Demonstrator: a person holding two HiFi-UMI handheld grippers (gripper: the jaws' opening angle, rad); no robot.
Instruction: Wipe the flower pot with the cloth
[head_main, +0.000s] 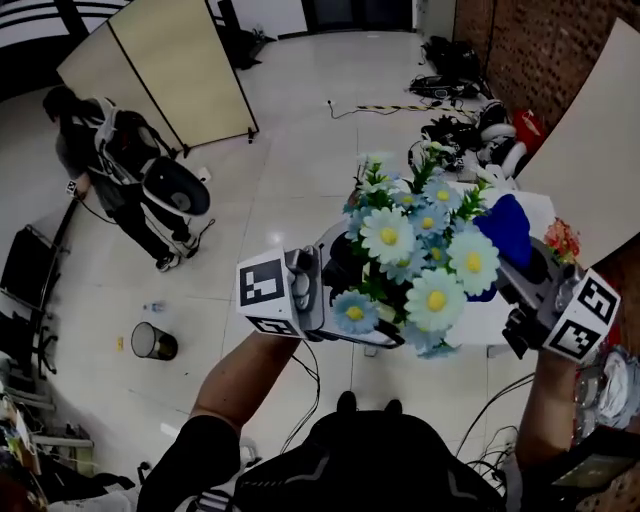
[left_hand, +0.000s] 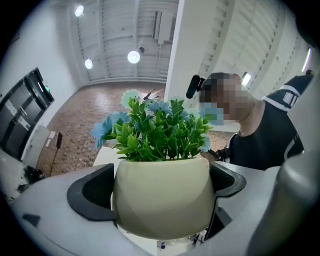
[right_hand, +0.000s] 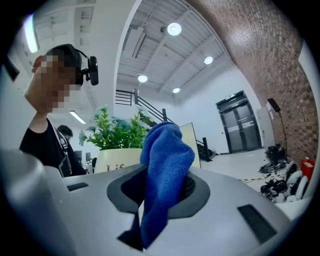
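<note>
Only one piece of lettering can be read. It is on the cream side of the flower pot (right_hand: 117, 159), which shows beyond the right gripper (right_hand: 161, 192), just left of the blue cloth (right_hand: 167, 165) in its jaws. The dark reddish letters read "Lif", and the gripper's grey body hides the rest. The marker cubes (head_main: 268, 287) bear black-and-white square code patterns, not letters.

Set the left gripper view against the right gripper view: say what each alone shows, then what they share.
Left only: the left gripper clamped on the sides of the cream flower pot. Right only: the right gripper pinching the blue cloth, with dark double doors behind. Shared: the flower pot, its green leaves and the person holding the grippers.
</note>
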